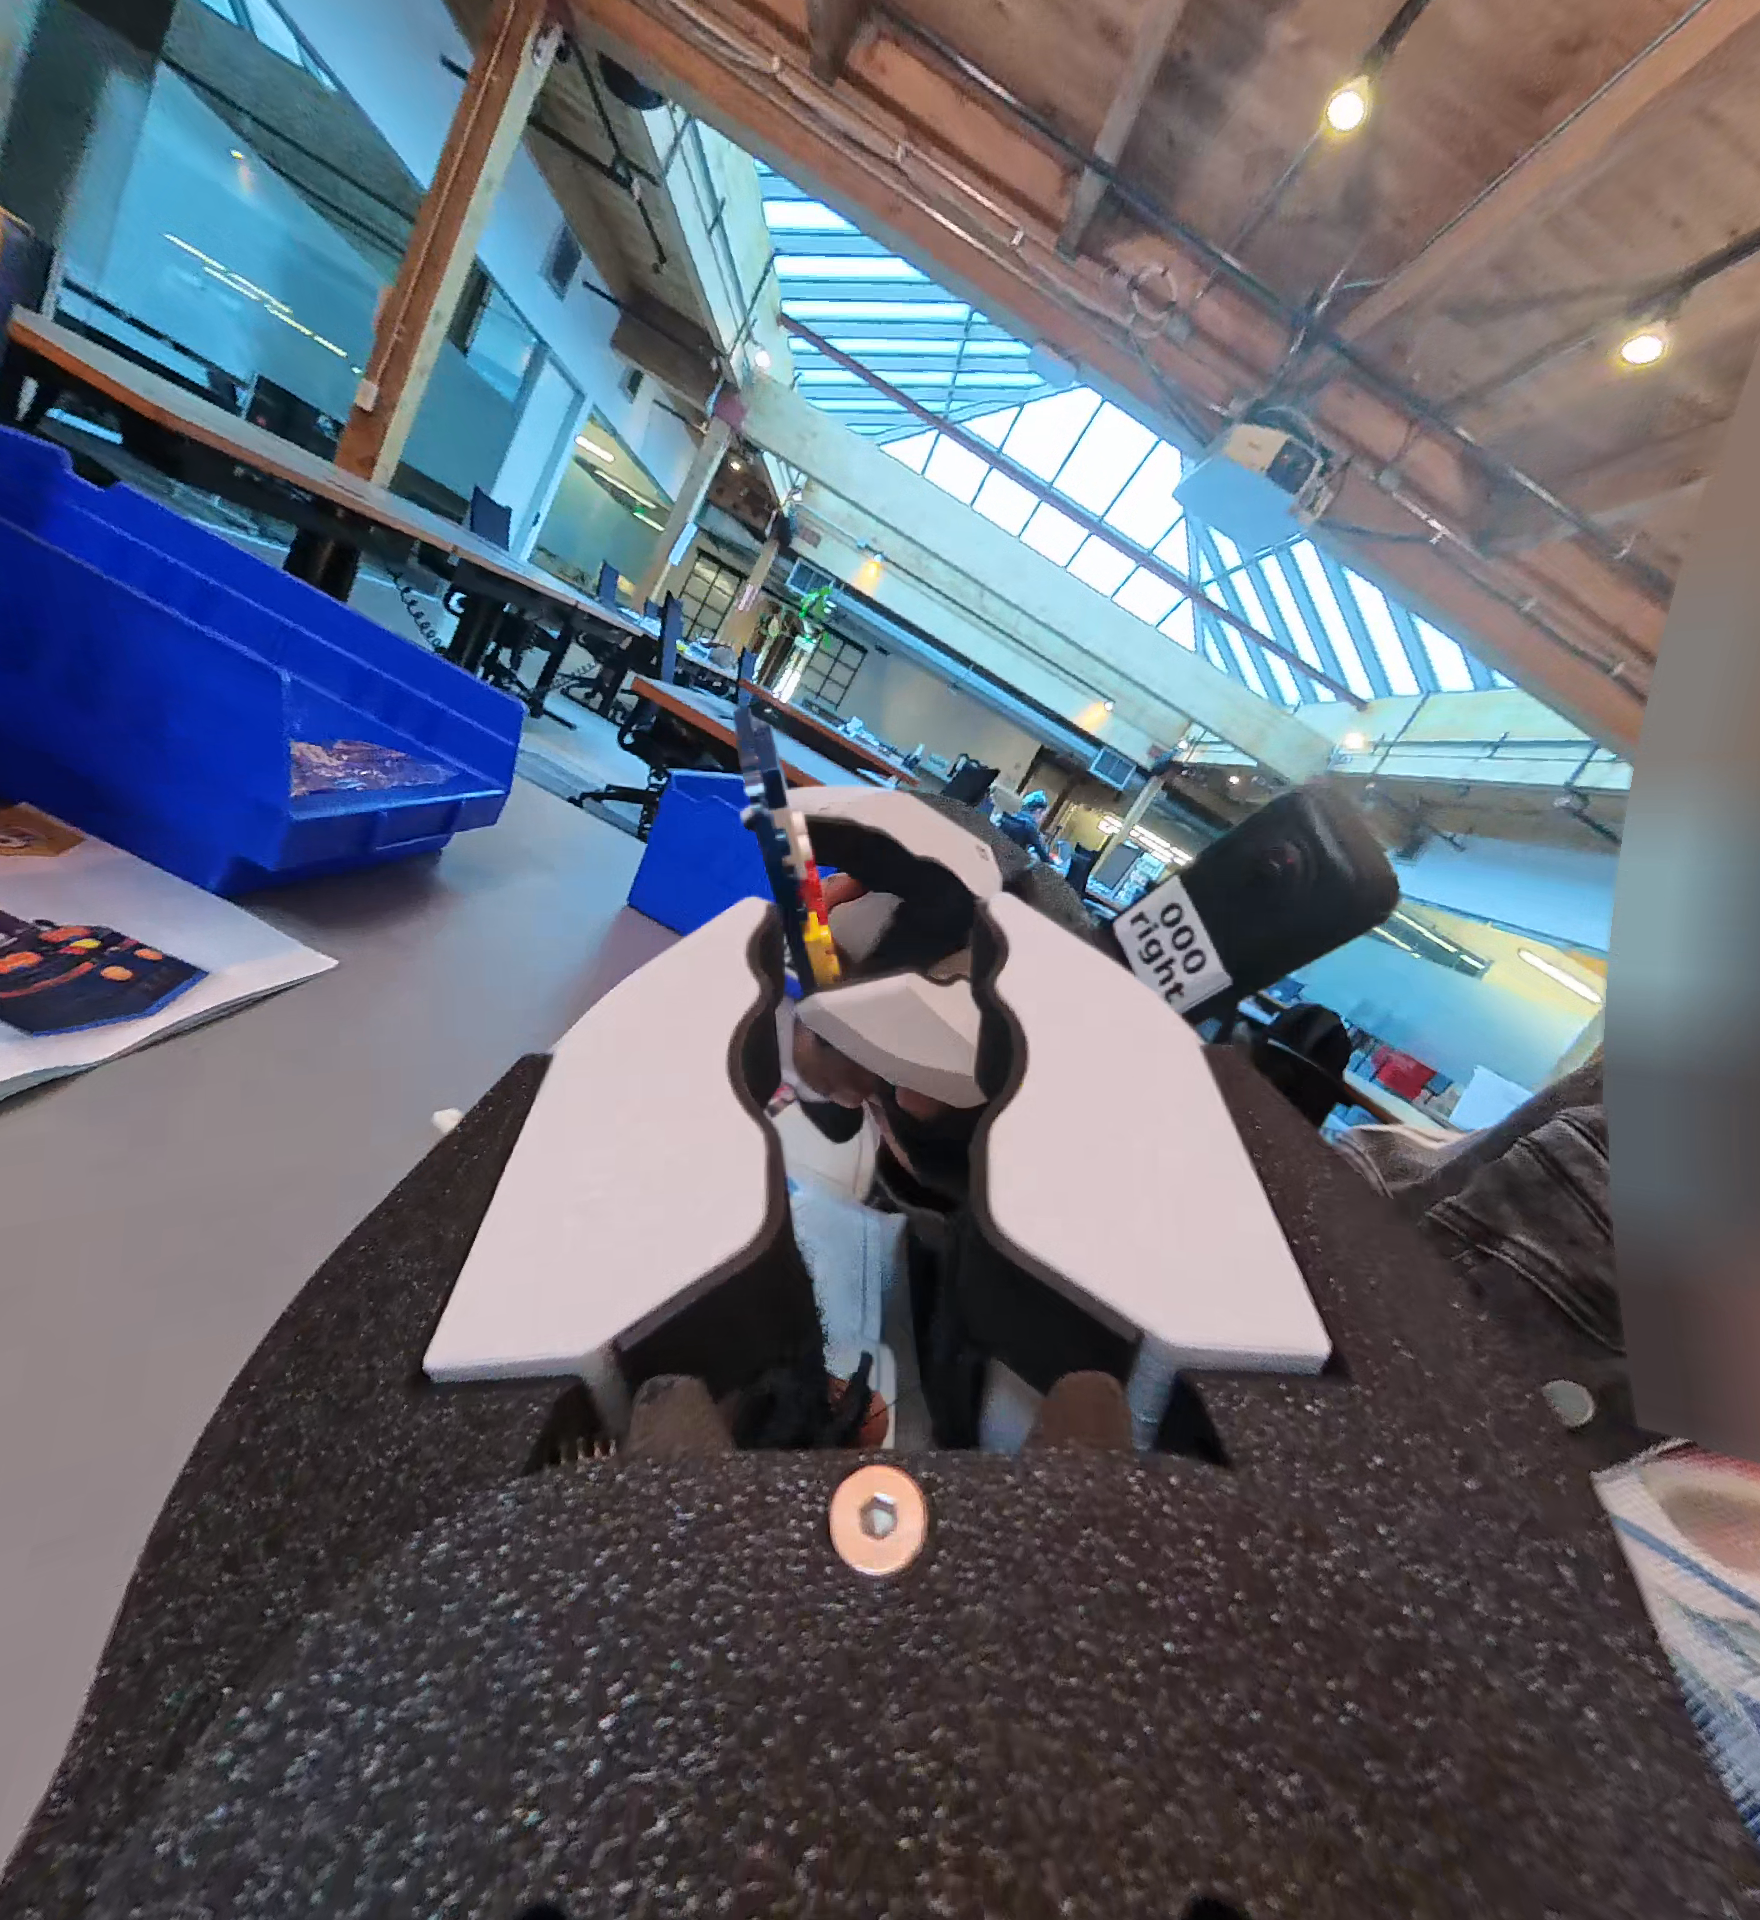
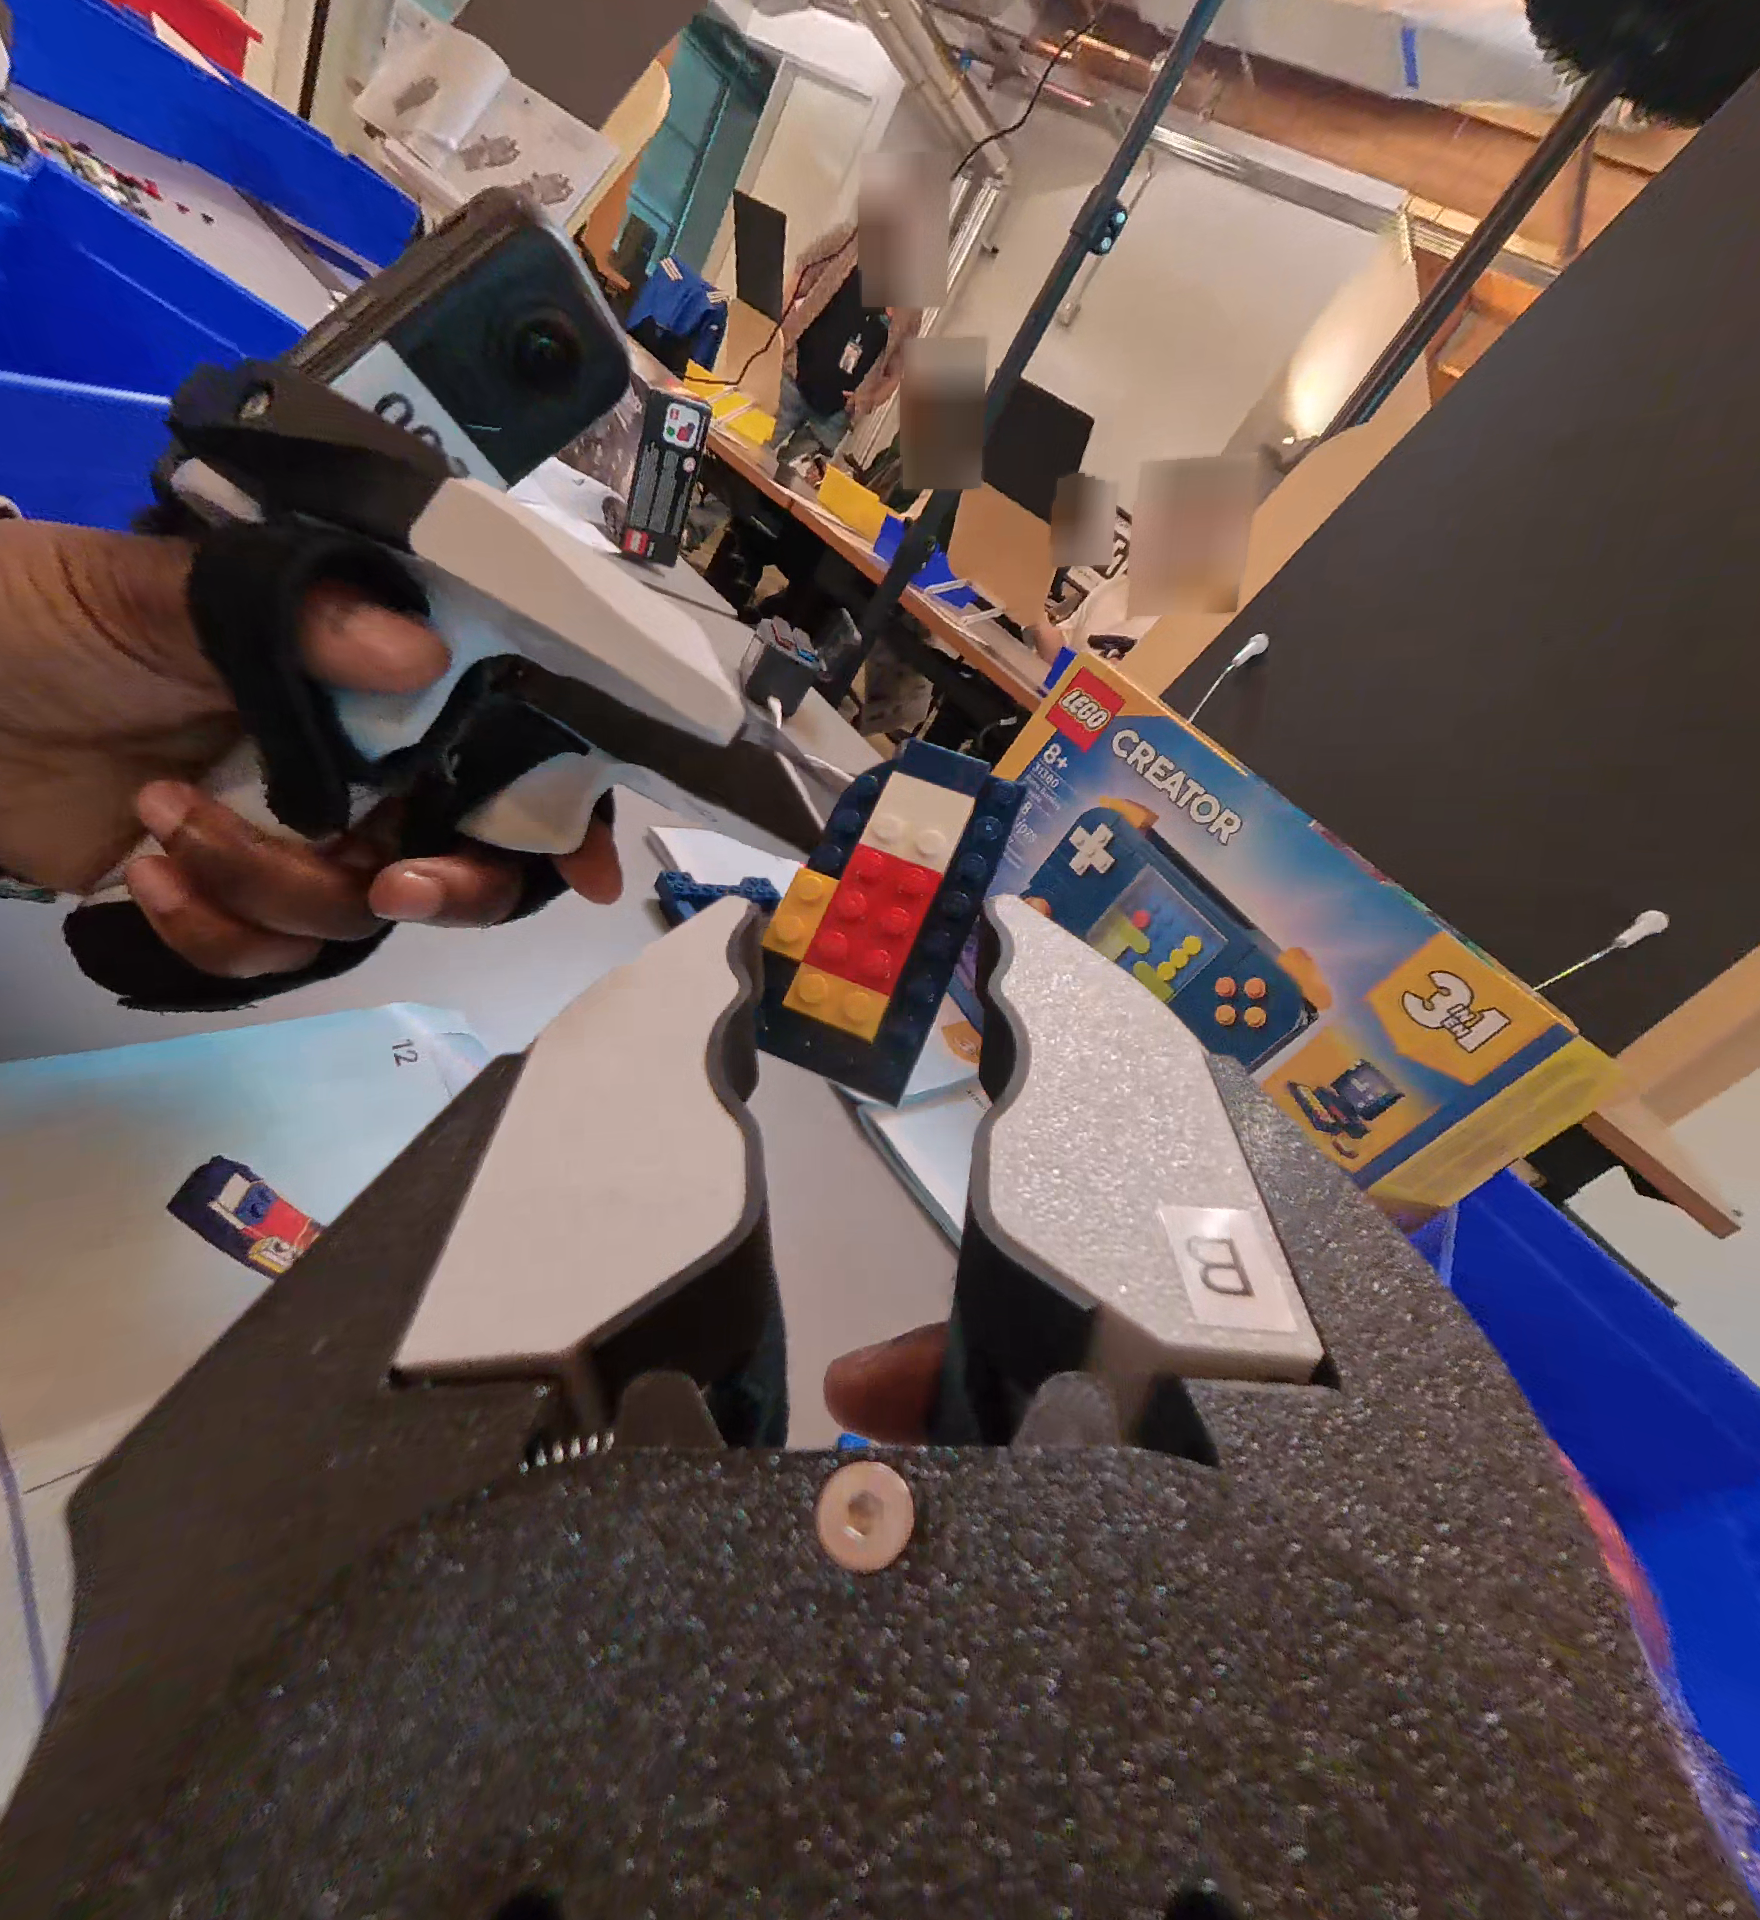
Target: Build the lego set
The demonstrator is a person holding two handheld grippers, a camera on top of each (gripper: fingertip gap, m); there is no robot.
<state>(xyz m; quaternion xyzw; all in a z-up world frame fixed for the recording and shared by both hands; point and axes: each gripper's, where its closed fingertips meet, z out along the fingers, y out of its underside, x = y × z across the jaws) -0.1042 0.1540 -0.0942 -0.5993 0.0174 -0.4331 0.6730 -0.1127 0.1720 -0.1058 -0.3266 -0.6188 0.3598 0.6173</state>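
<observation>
1. My right gripper (image 2: 860, 997) holds a toy-brick build (image 2: 881, 914) between its fingers — a dark blue plate carrying white, red, yellow and orange bricks, studs facing the camera. The left pad meets the build's left edge and the right pad sits against the dark blue right edge, so I read this as a grip on the build, held above the grey table (image 2: 564, 966).

2. In the left wrist view the same build (image 1: 788, 883) shows edge-on, standing nearly upright just beyond my left gripper (image 1: 871, 971). Its lower end sits close against the left fingertip's inner edge; the right fingertip stands clear of it. The left gripper's fingers are parted and I see no squeeze on anything.

3. The right gripper's grey fingers and its black camera (image 1: 1291, 883) fill the space just past my left fingertips, nearly touching them.

4. From the right wrist view, the left gripper's body (image 2: 564, 644) slants in from the left, held by a hand (image 2: 180, 748), its tip reaching the top edge of the build.

5. Around the work: an open instruction booklet (image 2: 180, 1132) on the table, a small blue brick piece (image 2: 715, 894) lying flat, a printed toy box (image 2: 1323, 935) standing behind, and blue bins (image 1: 180, 686) beside it all.
</observation>
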